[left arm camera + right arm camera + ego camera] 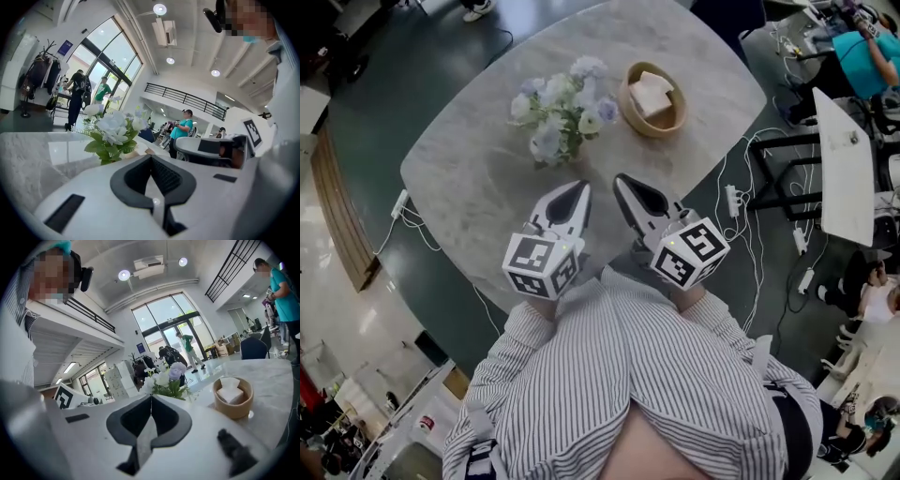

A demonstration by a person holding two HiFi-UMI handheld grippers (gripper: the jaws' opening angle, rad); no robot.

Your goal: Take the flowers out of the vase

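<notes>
Head view: flowers [562,112] stand mid-table [469,187], clear of every edge, with a bowl [628,101] near on their right. I hold the left gripper [580,187] and right gripper [621,180] near the front edge, bare tabletop ahead.
Left gripper view: jaws closed together, empty.
Right gripper view: jaws closed together, empty, flowers ahead.
</notes>
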